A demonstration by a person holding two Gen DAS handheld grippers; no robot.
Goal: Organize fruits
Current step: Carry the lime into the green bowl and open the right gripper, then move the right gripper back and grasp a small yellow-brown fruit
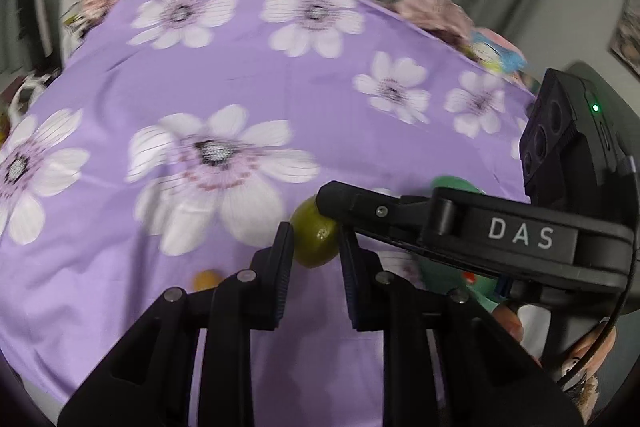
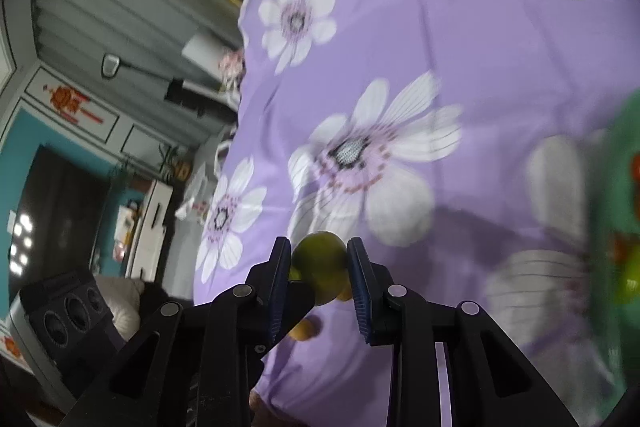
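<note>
In the left wrist view, a small green fruit (image 1: 312,247) sits between the pads of my left gripper (image 1: 314,247), which is shut on it above the purple flowered cloth (image 1: 280,79). My right gripper (image 1: 330,205) reaches in from the right, its tips against the fruit's upper right side. In the right wrist view, a green fruit (image 2: 320,267) fills the gap of my right gripper (image 2: 320,259), and both pads touch it. I cannot tell whether this is the same fruit. The pictures are blurred.
A small orange fruit (image 1: 206,279) (image 2: 304,329) lies on the cloth just below the grippers. A green container (image 2: 616,187) with red and green fruit stands at the right, partly hidden in the left wrist view (image 1: 452,187). A hand (image 1: 508,323) grips the right tool. The cloth's edge (image 2: 240,75) drops off at left.
</note>
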